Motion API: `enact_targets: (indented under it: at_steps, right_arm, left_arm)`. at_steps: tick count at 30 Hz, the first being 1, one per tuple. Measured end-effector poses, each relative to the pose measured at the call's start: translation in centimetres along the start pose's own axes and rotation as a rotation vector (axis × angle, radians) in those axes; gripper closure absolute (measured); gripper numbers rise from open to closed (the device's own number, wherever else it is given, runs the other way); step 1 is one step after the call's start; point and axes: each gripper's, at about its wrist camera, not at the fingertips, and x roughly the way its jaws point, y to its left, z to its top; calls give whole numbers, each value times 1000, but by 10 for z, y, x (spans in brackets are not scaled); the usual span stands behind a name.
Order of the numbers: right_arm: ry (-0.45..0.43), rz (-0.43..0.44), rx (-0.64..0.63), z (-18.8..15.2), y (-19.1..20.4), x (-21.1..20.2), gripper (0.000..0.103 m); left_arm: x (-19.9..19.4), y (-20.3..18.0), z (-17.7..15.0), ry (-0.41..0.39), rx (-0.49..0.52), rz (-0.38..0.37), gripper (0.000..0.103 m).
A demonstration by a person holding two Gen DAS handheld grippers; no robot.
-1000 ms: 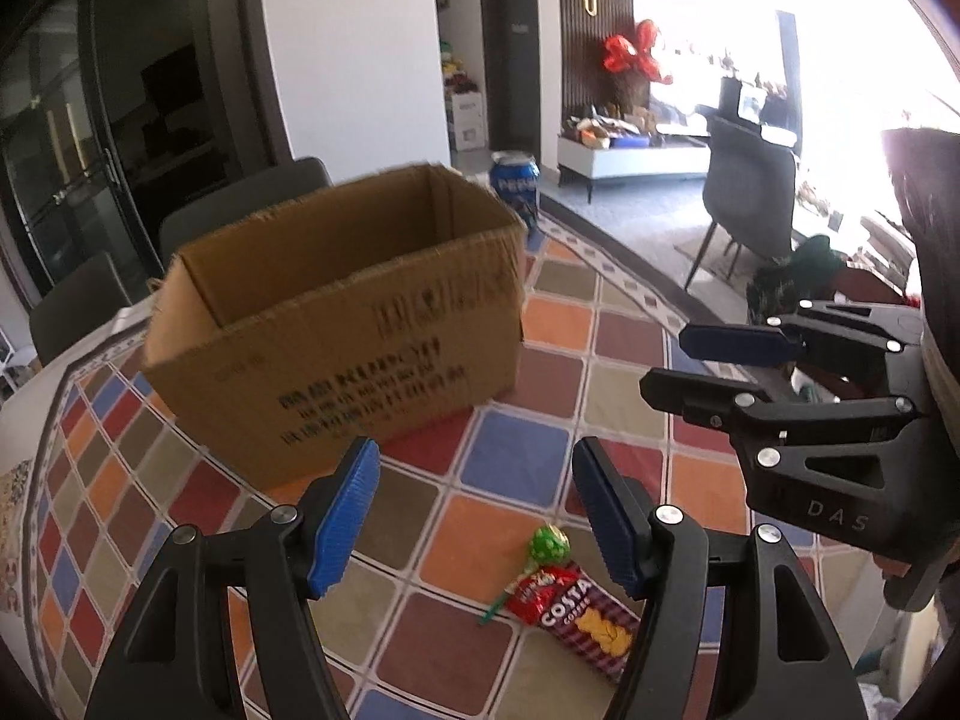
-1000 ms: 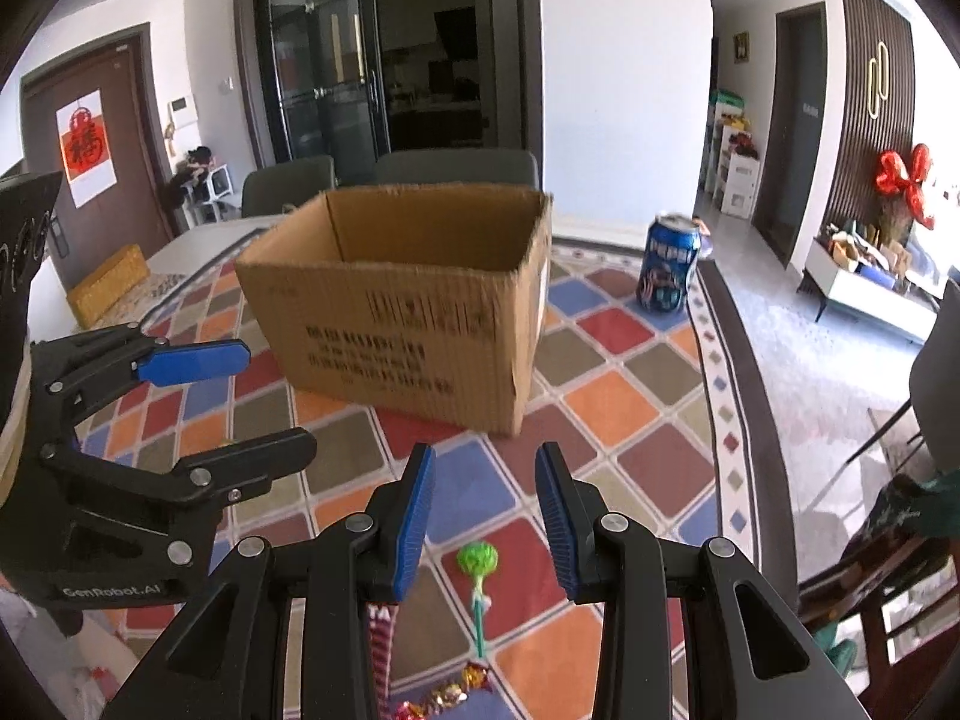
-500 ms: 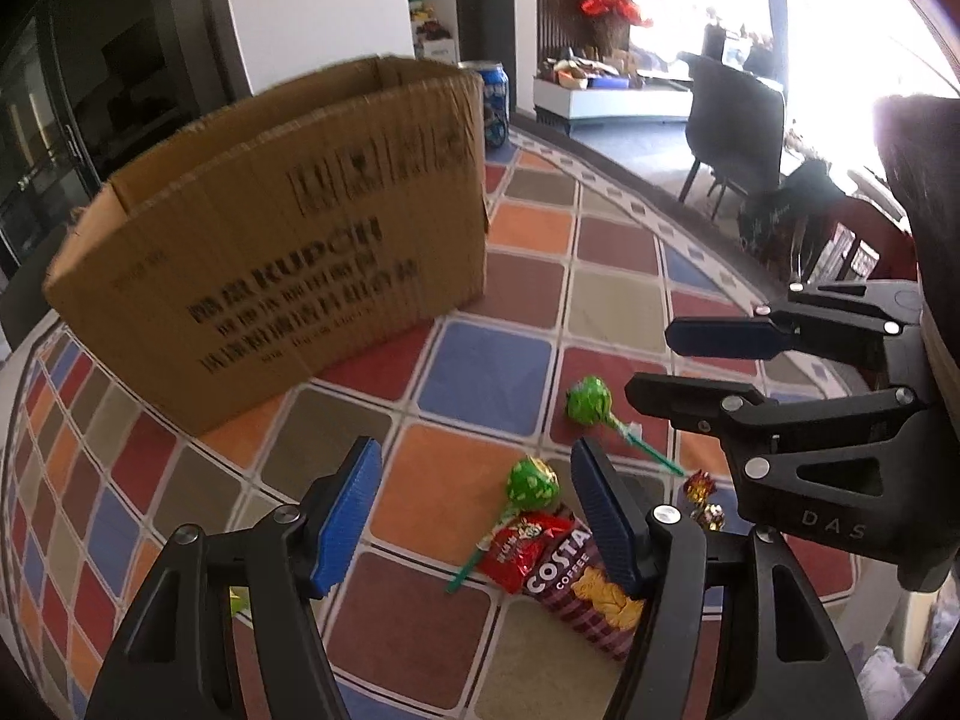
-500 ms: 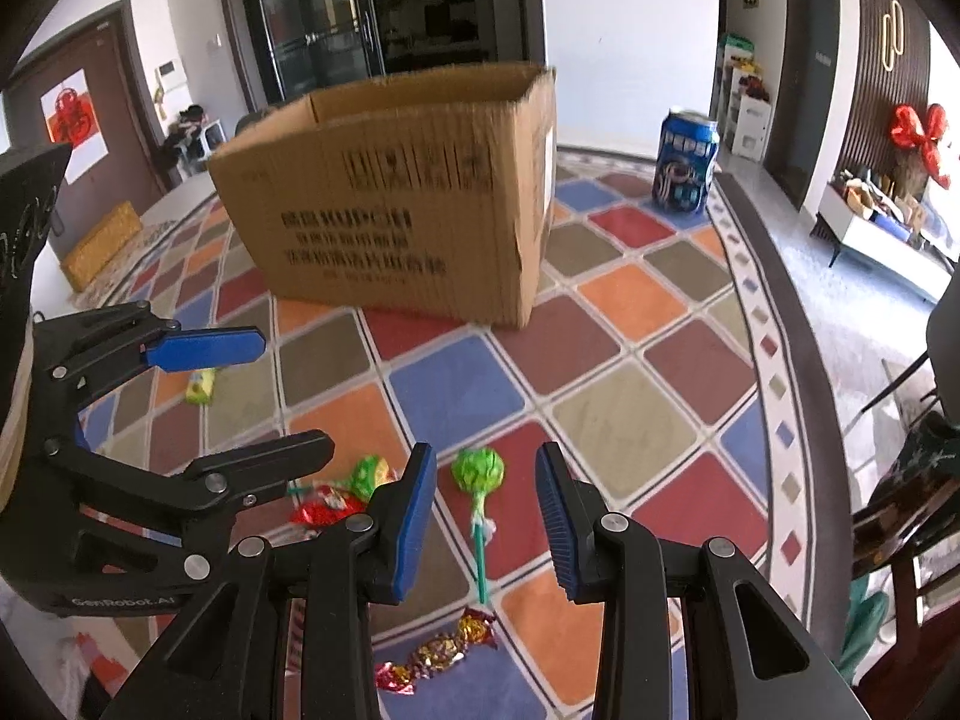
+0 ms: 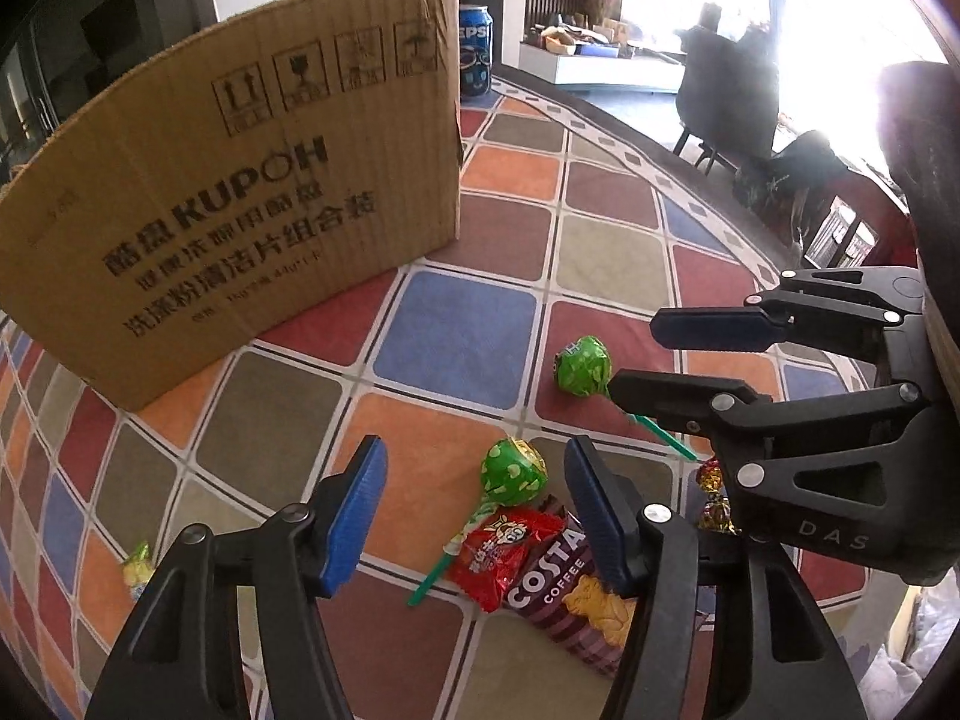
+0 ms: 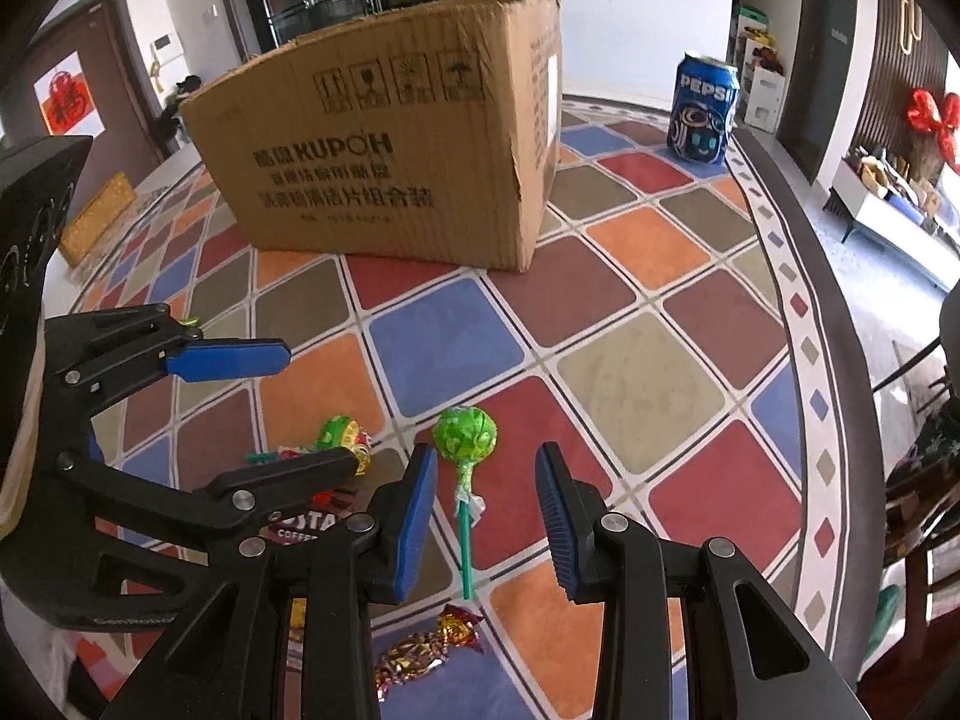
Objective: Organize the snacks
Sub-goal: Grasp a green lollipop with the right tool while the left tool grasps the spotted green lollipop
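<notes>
A brown cardboard box (image 5: 228, 192) stands on the checkered tablecloth; it also shows in the right wrist view (image 6: 390, 156). My left gripper (image 5: 474, 516) is open, low over a green lollipop (image 5: 513, 474), a red snack packet (image 5: 510, 552) and a Costa Coffee biscuit pack (image 5: 570, 600). My right gripper (image 6: 486, 516) is open, its blue pads either side of a second green lollipop (image 6: 465, 432), whose stick runs back between the jaws. A gold-and-red wrapped candy (image 6: 426, 642) lies just below it.
A blue Pepsi can (image 6: 702, 111) stands right of the box near the table's far edge. A small yellow-green candy (image 5: 138, 564) lies at the left. The round table's rim (image 6: 828, 360) curves along the right, with chairs beyond it.
Both grippers have dropped lower and moved in toward the snacks. The box now looms higher, its inside out of sight. The right gripper's jaws have opened wider around the lollipop.
</notes>
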Motion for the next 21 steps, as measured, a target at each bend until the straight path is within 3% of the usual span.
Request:
enact_targets:
  at_steps: [10,17,21]
  right_arm:
    - [21,1,3,-1,-1,11,67]
    - [27,16,8,3,0,19,67]
    - [33,18,-5,7,4,25,68]
  left_arm:
    - [13,1,1,28,2,-11,56]
    - [17,4,2,43,-6,-30,78]
    - [14,9,2,32,-15,-17,78]
